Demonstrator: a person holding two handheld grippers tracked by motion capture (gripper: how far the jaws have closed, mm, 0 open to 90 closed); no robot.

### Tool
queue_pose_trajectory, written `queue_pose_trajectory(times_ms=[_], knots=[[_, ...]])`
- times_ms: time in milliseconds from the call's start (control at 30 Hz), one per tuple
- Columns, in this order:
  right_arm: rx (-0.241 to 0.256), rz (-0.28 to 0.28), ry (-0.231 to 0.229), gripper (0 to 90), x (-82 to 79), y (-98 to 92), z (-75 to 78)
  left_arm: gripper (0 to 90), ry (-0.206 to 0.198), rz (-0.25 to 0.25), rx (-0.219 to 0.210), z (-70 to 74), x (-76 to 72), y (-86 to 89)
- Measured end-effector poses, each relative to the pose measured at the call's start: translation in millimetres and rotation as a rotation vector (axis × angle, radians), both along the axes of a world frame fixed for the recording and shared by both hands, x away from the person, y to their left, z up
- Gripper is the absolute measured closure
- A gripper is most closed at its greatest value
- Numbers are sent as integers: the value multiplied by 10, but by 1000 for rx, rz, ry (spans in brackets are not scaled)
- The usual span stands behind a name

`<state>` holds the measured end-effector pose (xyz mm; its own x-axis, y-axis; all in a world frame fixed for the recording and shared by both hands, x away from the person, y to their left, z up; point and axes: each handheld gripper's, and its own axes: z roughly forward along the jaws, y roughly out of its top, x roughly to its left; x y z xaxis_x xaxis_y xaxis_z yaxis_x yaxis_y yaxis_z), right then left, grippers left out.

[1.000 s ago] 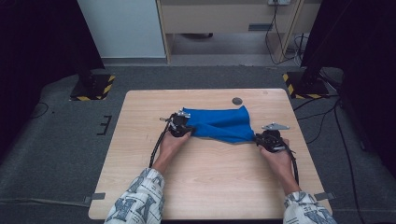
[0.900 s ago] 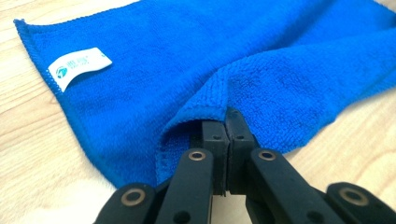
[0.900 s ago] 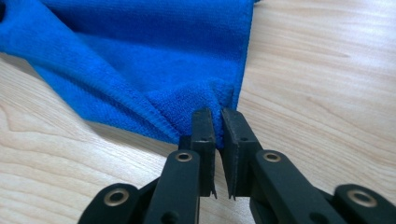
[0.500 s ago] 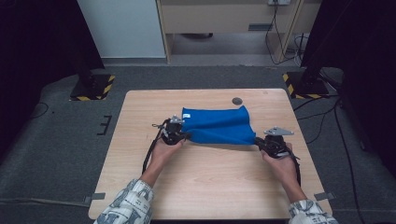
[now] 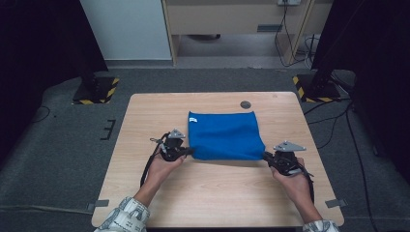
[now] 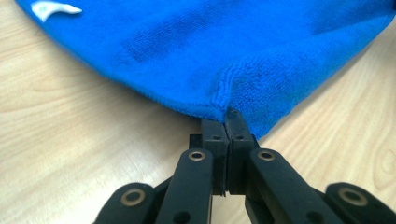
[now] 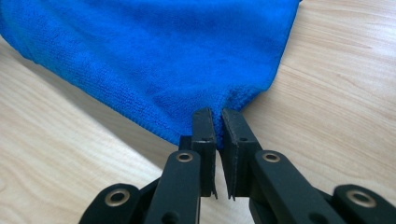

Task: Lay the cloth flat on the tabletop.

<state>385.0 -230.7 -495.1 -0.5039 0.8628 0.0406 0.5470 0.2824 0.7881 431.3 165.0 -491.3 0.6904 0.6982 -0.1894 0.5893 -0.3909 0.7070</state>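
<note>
Jaws pinch the blue cloth [image 5: 225, 135]'s near corners — left gripper [image 5: 186, 152] tightly, right gripper [image 5: 267, 155] slightly parted — hands low, spread.

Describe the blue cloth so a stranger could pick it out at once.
On the light wooden table, look at the middle, just nearer than a small dark round disc. The blue cloth lies flat there, its near corners pinched by the left gripper and right gripper. It is the one vivid blue thing, with a tiny white tag.

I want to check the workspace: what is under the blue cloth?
The blue cloth lies flat on the wooden table, with bare wood around it. The left gripper and right gripper pinch its near corners. Anything beneath the cloth is covered.
</note>
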Motion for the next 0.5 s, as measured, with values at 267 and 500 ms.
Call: queue_pose_trajectory(times_ms=[267,500], knots=[[9,19,4,835,-246,29,43,893,8,-12,1,19,-109,44],[17,43,13,827,-462,84,84,892,27,-25,5,10,-178,124]])
